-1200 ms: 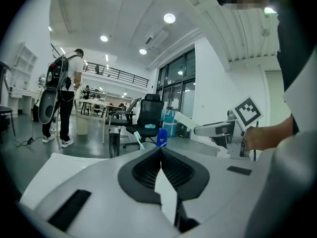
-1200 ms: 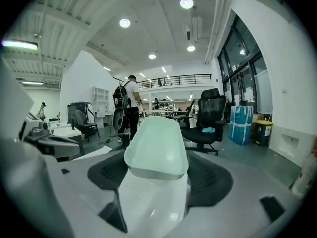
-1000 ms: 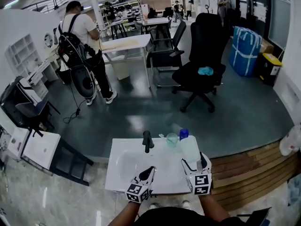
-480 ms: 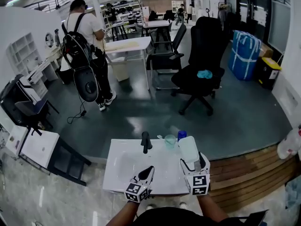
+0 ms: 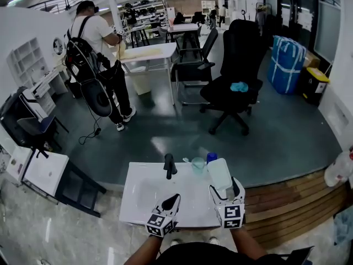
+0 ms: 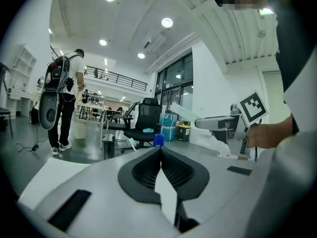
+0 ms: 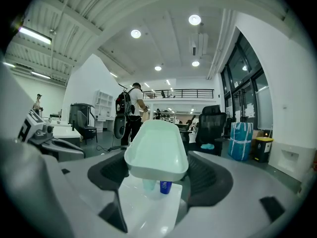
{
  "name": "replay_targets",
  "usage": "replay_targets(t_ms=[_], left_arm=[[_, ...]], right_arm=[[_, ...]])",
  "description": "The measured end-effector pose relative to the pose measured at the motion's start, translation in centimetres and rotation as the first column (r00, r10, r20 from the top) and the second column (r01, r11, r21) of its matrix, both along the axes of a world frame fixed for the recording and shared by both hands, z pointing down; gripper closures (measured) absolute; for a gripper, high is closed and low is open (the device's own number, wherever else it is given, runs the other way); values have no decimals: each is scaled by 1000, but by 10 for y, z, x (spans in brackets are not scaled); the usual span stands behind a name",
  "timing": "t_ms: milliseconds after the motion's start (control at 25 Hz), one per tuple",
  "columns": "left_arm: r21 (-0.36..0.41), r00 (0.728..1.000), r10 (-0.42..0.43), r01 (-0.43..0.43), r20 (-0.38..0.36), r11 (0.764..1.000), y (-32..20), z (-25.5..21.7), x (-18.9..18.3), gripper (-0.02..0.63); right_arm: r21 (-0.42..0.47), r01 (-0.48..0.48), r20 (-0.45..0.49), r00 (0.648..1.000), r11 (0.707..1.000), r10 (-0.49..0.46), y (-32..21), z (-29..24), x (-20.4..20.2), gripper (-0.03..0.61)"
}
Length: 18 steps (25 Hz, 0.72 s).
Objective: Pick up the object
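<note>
A white oblong dish (image 5: 219,171) is held just above the right side of the white washbasin top (image 5: 144,199), with my right gripper (image 5: 223,187) shut on its near end. In the right gripper view the dish (image 7: 156,150) sticks out forward between the jaws, and a clear cup (image 7: 149,184) and a blue bottle cap (image 7: 165,186) show beneath it. My left gripper (image 5: 174,200) hovers over the basin's front edge. Its jaws are shut with nothing between them (image 6: 160,151).
A black faucet (image 5: 168,165), a clear cup (image 5: 198,164) and a blue-capped bottle (image 5: 212,157) stand along the basin's far edge. A wooden step (image 5: 292,197) lies to the right. A black office chair (image 5: 237,65) and a person with a backpack (image 5: 96,59) are farther off.
The person with the backpack has shifted about near the far table. Both grippers keep much the same places over the basin, the dish still held.
</note>
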<state>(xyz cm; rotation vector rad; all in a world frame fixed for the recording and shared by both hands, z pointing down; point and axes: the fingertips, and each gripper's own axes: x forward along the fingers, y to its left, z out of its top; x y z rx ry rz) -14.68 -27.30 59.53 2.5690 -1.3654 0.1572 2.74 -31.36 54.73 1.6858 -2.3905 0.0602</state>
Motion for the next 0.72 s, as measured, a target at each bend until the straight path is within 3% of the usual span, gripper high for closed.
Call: replay_targets(t_ms=[720], left_arm=[[-14,1000,2,-2,5,1000,6,6,5,594]], right_arm=[[-30,-5,3,1000,1000,5,-1,8,3,195]])
